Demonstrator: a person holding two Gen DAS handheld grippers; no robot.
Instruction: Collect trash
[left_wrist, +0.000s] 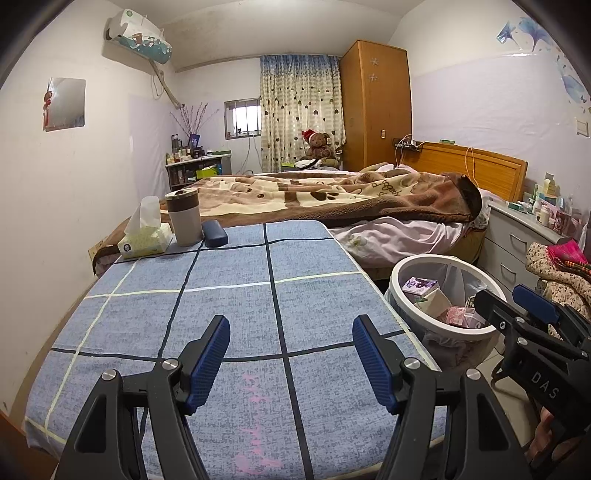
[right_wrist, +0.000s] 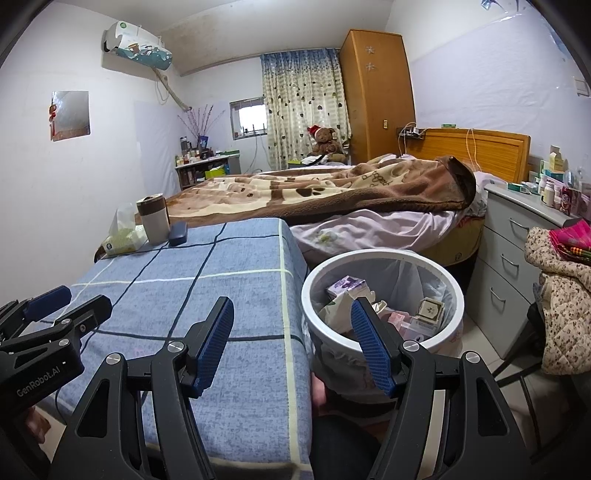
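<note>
— Table (left_wrist: 236, 295) first: what did its blue checked cloth carry?

— Nothing loose. Only a tissue pack (left_wrist: 144, 240), a smooth cylindrical tumbler (left_wrist: 184, 218) and a hard dark case (left_wrist: 214, 233) stood at the far edge, probably keepers.

— And the trash?

— Crumpled cartons and wrappers (right_wrist: 395, 314) lay in the round white bin (right_wrist: 456, 291), plastic-lined, just beside the table.

— The grippers?

— The left gripper (left_wrist: 290, 363) and right gripper (right_wrist: 291, 345) both stood half open and held nothing. A last scan of the cloth seemed the wise step.
</note>
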